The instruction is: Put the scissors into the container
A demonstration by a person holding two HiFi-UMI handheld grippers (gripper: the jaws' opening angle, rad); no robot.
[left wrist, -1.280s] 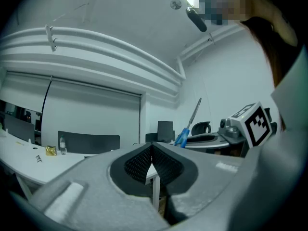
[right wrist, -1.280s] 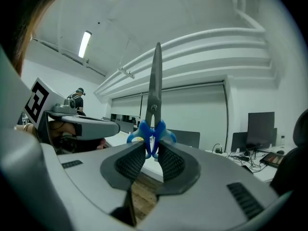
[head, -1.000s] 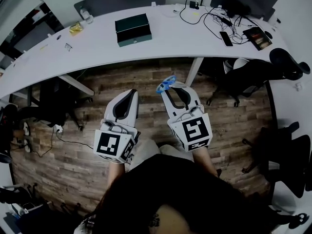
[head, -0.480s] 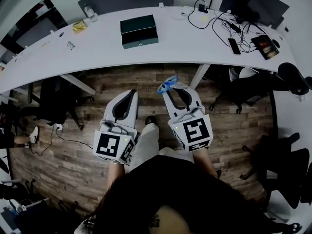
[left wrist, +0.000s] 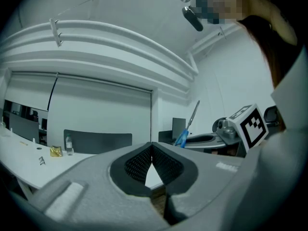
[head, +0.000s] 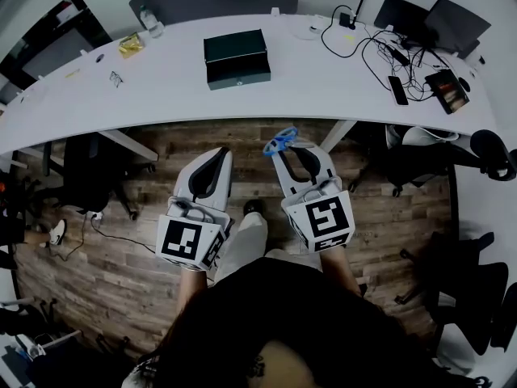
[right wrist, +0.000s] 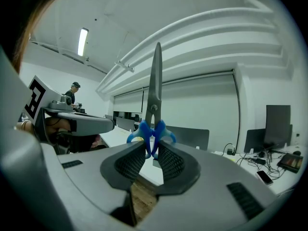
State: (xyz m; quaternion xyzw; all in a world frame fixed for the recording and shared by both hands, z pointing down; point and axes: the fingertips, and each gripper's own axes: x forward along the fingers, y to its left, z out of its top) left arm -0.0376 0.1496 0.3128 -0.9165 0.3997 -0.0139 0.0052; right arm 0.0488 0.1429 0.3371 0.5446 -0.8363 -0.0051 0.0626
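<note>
The scissors (head: 279,141) have blue handles and steel blades. My right gripper (head: 286,147) is shut on the handles and holds them over the wooden floor, short of the desk. In the right gripper view the scissors (right wrist: 155,85) stand upright, blades pointing up, with the handles pinched between the pads of the right gripper (right wrist: 151,150). The container, a dark green box (head: 237,57), sits on the white curved desk (head: 161,87), ahead and slightly left of both grippers. My left gripper (head: 215,152) hangs beside the right one; in its own view the left gripper (left wrist: 152,148) is shut on nothing.
Cables, a phone and monitors (head: 404,63) crowd the desk's right end. A bottle (head: 145,16) and a yellow item (head: 129,45) lie at its left. Office chairs (head: 408,148) stand under and beside the desk. The person's foot (head: 252,208) shows between the grippers.
The view has shifted right along the desk, so the green box now lies nearer the middle. A leg and foot have come forward between the grippers. Both grippers keep their pose.
</note>
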